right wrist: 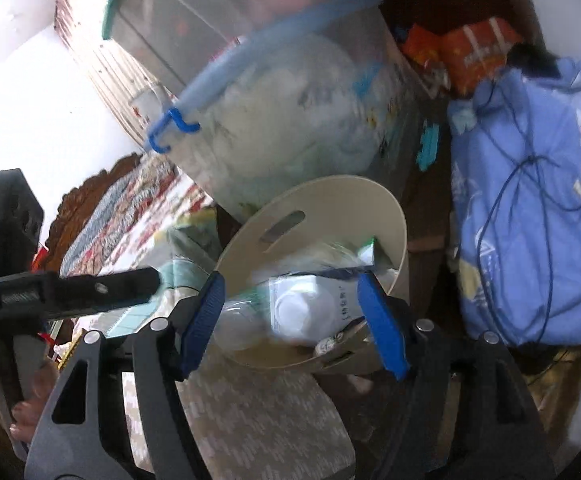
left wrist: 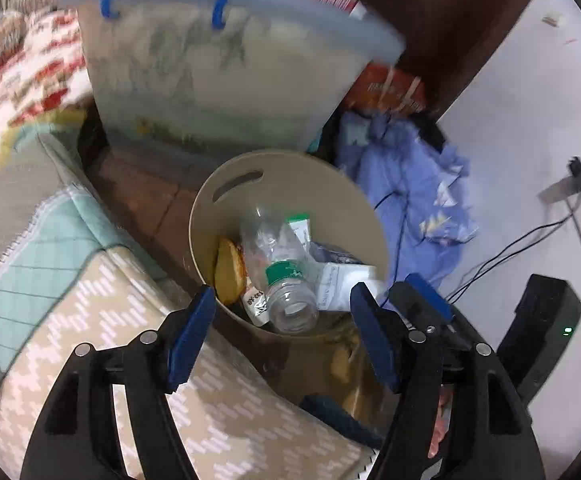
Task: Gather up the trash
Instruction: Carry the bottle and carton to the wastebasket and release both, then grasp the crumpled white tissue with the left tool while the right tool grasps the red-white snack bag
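Observation:
A beige round trash bin stands on the floor beside the bed. It holds a clear plastic bottle with a green label, a yellow-brown wrapper and white packaging. My left gripper is open and empty just above the bin's near rim. In the right wrist view the bin shows again. My right gripper is open over the bin's mouth, with a white packet lying between its blue pads; I cannot tell whether they touch it. The other gripper's black body shows at left.
A clear storage box with a blue handle stands behind the bin. A blue cloth with a black cable lies to the right, orange snack bags behind it. A patterned mat and bedding lie to the left. A black device sits at right.

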`<control>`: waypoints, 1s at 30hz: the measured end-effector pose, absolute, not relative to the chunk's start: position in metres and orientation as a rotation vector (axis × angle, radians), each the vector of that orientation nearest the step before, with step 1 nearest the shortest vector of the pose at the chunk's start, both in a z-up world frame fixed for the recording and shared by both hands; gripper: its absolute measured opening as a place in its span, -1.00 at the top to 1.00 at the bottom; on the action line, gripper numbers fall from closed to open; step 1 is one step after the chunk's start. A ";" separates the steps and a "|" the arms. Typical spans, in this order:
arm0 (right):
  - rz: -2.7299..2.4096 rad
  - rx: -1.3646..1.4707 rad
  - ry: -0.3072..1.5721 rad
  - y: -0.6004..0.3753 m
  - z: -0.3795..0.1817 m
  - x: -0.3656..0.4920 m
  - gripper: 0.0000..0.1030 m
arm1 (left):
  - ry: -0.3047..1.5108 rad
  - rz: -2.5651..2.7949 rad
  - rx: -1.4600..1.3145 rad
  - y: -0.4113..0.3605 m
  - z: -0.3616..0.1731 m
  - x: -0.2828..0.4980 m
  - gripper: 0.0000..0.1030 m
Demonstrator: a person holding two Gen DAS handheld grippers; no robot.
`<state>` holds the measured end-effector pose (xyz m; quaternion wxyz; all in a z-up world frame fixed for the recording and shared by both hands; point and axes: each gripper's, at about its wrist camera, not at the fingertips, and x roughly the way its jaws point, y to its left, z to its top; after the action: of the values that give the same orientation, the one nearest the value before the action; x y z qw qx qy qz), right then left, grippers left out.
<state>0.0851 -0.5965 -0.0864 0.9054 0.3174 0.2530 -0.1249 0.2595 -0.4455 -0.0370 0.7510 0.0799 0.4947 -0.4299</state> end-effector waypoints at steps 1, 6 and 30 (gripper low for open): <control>-0.254 0.654 0.514 -0.594 -0.085 0.081 -0.36 | 1.049 -0.951 0.166 -0.435 -0.028 0.253 -0.29; -0.186 0.672 0.504 -0.568 -0.078 0.063 -0.33 | 0.984 -0.987 0.104 -0.366 -0.005 0.220 -0.29; 0.389 0.595 1.053 -0.344 -0.068 0.352 -0.09 | 0.937 -0.439 -0.403 0.025 -0.031 0.232 -0.29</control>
<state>0.3523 -0.3439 -0.0676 0.8049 0.2779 0.4919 0.1818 0.2321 0.0250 -0.0306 0.8498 -0.1914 0.4447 -0.2085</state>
